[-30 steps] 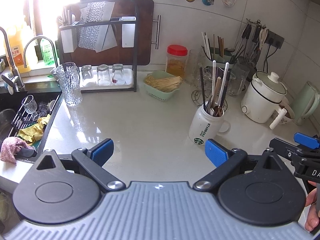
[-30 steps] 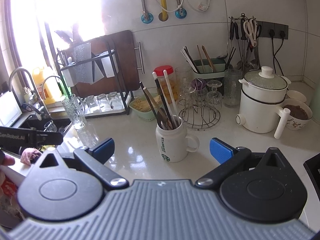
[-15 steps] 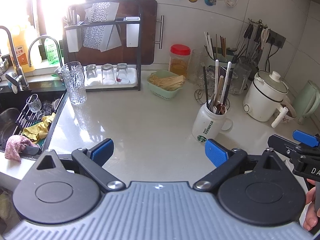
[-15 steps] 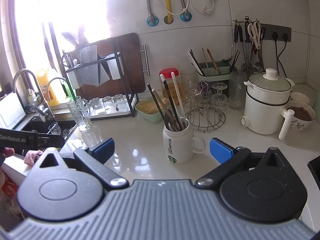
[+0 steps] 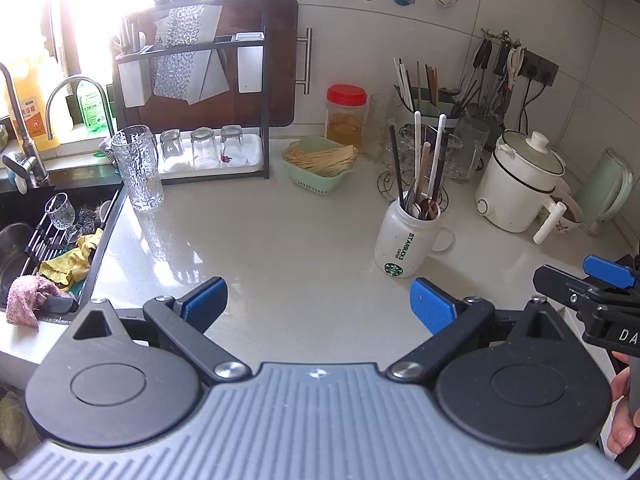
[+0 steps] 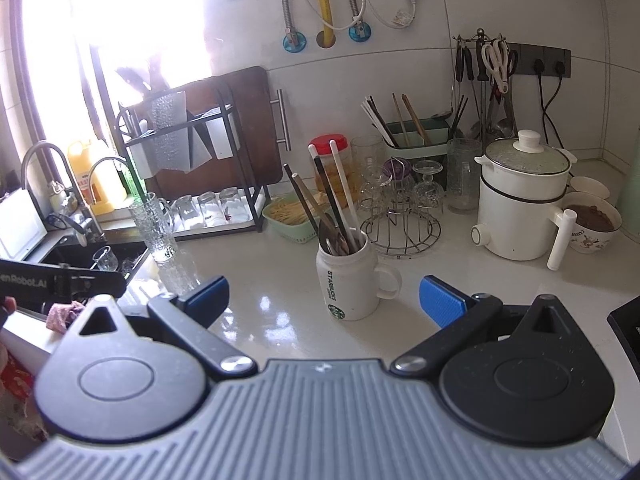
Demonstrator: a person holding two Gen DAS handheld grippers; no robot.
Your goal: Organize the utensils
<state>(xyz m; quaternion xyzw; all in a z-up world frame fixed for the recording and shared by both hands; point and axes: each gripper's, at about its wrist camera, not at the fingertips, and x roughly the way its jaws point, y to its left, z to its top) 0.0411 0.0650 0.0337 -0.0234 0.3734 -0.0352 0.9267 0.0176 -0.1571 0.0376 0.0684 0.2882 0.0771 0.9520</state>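
Observation:
A white Starbucks mug (image 5: 404,240) stands on the pale counter, holding several chopsticks and spoons (image 5: 420,172). It also shows in the right wrist view (image 6: 348,276) with its utensils (image 6: 332,204). A green utensil holder (image 6: 416,136) with more chopsticks stands at the back wall. My left gripper (image 5: 318,304) is open and empty, well short of the mug and to its left. My right gripper (image 6: 324,296) is open and empty, with the mug just beyond its fingers.
A black rack (image 5: 192,120) with upturned glasses and a tall glass (image 5: 138,168) stand near the sink (image 5: 48,232) at left. A green basket (image 5: 320,166), red-lidded jar (image 5: 346,114), wire glass stand (image 6: 400,208), white pot (image 6: 520,200) and bowls (image 6: 592,224) crowd the back.
Both grippers have drawn back and risen a little, so the mug sits farther away in each view. Both stay open and empty.

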